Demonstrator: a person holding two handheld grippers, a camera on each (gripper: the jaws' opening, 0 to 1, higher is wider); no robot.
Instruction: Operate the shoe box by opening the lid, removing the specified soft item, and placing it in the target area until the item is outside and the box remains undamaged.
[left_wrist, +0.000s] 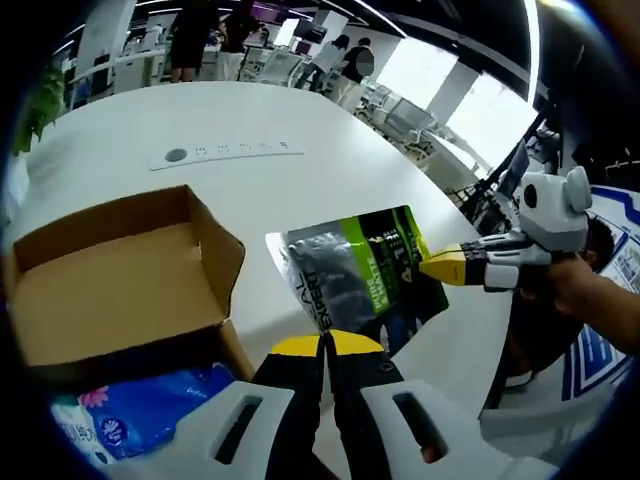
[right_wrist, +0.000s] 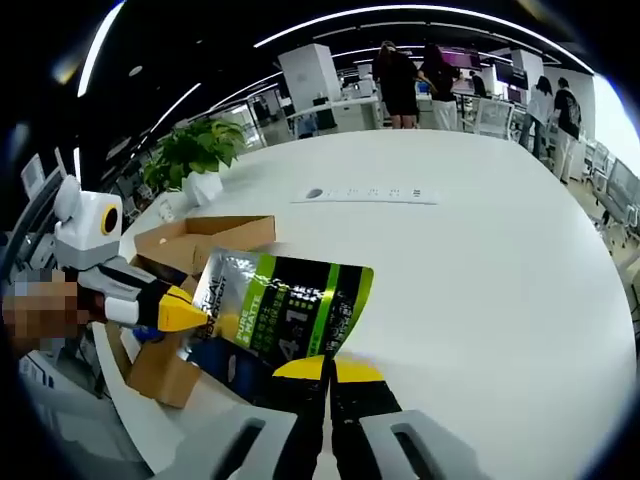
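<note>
Shiny green bag (left_wrist: 365, 272) held up above the white table (left_wrist: 250, 110), just beside the open box (left_wrist: 120, 280). Pinched by left gripper (left_wrist: 323, 345) and right gripper (right_wrist: 328, 369), one at each end.

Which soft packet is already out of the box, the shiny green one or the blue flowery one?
The shiny green and silver pouch: both tongs pinch it above the white table. The blue flowery tissue pack lies inside the cardboard box.

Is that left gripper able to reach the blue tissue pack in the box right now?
Probably not yet: the left gripper is shut on the pouch, as is the right gripper. The tissue pack lies uncovered in the open box, so it must let go first.
</note>
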